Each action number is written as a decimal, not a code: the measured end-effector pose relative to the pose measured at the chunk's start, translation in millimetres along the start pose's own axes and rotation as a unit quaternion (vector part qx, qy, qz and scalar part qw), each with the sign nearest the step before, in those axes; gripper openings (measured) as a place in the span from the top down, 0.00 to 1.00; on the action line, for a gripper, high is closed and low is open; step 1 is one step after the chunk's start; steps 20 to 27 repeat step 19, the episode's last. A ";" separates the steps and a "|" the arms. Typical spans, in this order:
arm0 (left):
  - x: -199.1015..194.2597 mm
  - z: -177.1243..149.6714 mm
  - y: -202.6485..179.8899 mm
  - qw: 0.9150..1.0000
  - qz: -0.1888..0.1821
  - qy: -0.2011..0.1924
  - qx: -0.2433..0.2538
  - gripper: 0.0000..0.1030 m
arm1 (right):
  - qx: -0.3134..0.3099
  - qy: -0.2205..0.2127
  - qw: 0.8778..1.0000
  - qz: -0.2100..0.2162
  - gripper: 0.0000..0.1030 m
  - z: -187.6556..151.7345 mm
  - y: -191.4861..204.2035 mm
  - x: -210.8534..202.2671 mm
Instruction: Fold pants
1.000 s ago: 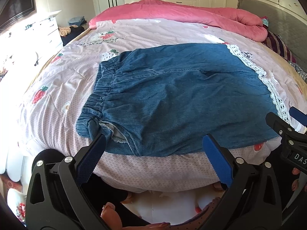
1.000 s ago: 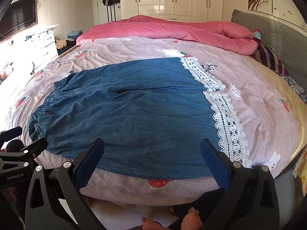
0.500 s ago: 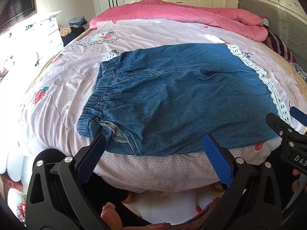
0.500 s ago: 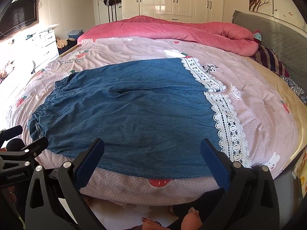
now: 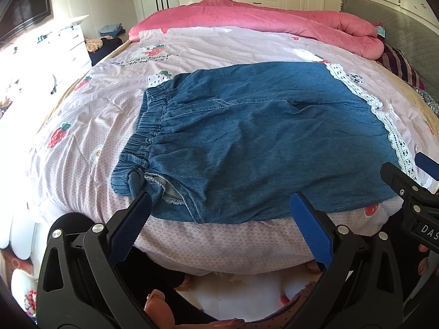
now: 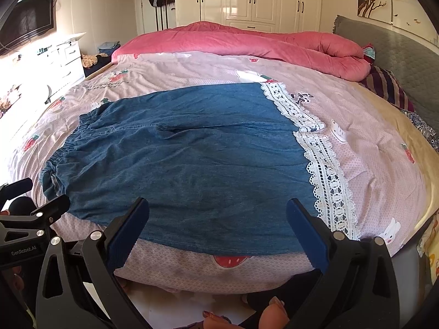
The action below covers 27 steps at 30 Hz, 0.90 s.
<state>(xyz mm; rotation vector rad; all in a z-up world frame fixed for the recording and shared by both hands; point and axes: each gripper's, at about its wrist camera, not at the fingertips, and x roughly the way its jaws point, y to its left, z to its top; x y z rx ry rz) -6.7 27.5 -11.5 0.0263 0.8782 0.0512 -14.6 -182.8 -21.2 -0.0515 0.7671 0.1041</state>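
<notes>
Bed point(image 6: 356, 164) wearing a pink strawberry-print cover, blue denim pants point(image 6: 192, 159) lying flat across its near half, waistband pointing left, white lace hem lying right, rolled pink quilt point(image 6: 247, 41) stretching along the far edge

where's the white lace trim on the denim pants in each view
Left wrist: the lace trim runs down the right edge of the picture, along the right end of the denim pants.
Right wrist: the lace trim runs from centre to lower right.
Shared landmark: the pink duvet at the far side of the bed.
</notes>
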 end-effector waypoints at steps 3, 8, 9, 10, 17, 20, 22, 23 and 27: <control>0.6 -0.1 1.4 1.000 -0.003 -0.001 -0.002 0.08 | 0.000 0.001 1.000 -0.001 0.04 -0.1 0.6 0.0; 1.6 -0.9 2.1 1.000 0.001 -0.002 -0.005 0.08 | -0.001 0.002 1.000 -0.002 0.04 -0.1 1.3 -0.1; 2.4 -0.3 2.2 1.000 0.006 0.000 -0.008 0.08 | 0.000 0.003 1.000 -0.001 0.04 -0.1 0.9 0.2; 3.6 0.5 2.1 1.000 0.016 0.003 -0.010 0.08 | 0.000 0.002 1.000 0.000 0.04 -0.2 0.9 0.1; 3.1 0.2 4.6 1.000 0.011 0.009 -0.014 0.08 | 0.000 0.003 1.000 0.000 0.04 -0.2 0.9 -0.1; 2.5 0.3 3.5 1.000 0.011 0.007 -0.013 0.08 | 0.000 0.002 1.000 -0.002 0.04 -0.2 0.6 -0.5; 2.5 0.3 3.5 1.000 0.011 0.007 -0.013 0.08 | 0.000 0.002 1.000 -0.002 0.04 -0.2 0.6 -0.5; 2.5 0.3 3.5 1.000 0.011 0.007 -0.013 0.08 | 0.000 0.002 1.000 -0.002 0.04 -0.2 0.6 -0.5; 2.5 0.3 3.5 1.000 0.011 0.007 -0.013 0.08 | 0.000 0.002 1.000 -0.002 0.04 -0.2 0.6 -0.5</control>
